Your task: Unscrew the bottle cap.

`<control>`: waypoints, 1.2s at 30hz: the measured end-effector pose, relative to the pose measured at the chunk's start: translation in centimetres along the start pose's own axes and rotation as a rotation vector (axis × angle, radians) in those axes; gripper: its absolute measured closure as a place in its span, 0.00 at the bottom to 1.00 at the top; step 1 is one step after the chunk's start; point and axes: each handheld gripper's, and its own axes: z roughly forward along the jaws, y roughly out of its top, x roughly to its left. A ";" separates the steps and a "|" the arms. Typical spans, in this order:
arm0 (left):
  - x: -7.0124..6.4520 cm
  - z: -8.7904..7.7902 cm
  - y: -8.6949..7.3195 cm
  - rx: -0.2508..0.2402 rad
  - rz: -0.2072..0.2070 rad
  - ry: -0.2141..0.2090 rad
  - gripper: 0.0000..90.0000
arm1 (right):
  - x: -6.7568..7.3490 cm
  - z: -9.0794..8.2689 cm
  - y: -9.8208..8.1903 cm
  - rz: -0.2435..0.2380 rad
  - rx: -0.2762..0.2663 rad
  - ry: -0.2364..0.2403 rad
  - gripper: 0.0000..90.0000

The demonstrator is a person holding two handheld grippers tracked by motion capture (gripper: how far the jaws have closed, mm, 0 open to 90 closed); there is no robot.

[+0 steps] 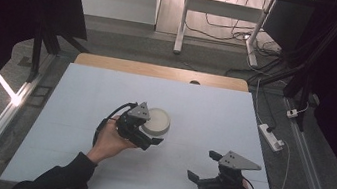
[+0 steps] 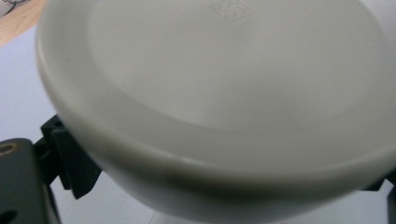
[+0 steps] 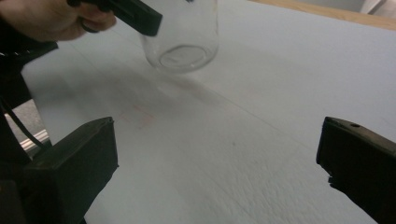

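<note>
On the left we hold the left gripper near the middle of the table, its jaws pinching the white lid of a clear glass jar. Seen along that gripper, the lid sits between the black jaws, tilted. From the right gripper's side, the jar's base seems lifted off the table surface, though we cannot be sure. Toward the near right corner, our right gripper hovers with jaws spread wide, holding nothing.
</note>
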 end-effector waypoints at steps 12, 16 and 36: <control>-0.2 0.0 0.0 -0.003 0.014 -0.006 0.08 | 0.2 2.0 2.5 -0.040 -0.016 0.021 0.00; -0.2 0.0 0.0 -0.001 0.019 -0.009 0.08 | 0.2 2.5 3.5 -0.037 -0.029 0.030 0.00; -0.8 0.2 0.1 0.008 0.044 -0.026 0.08 | 1.8 7.1 8.8 -0.064 -0.010 0.015 0.00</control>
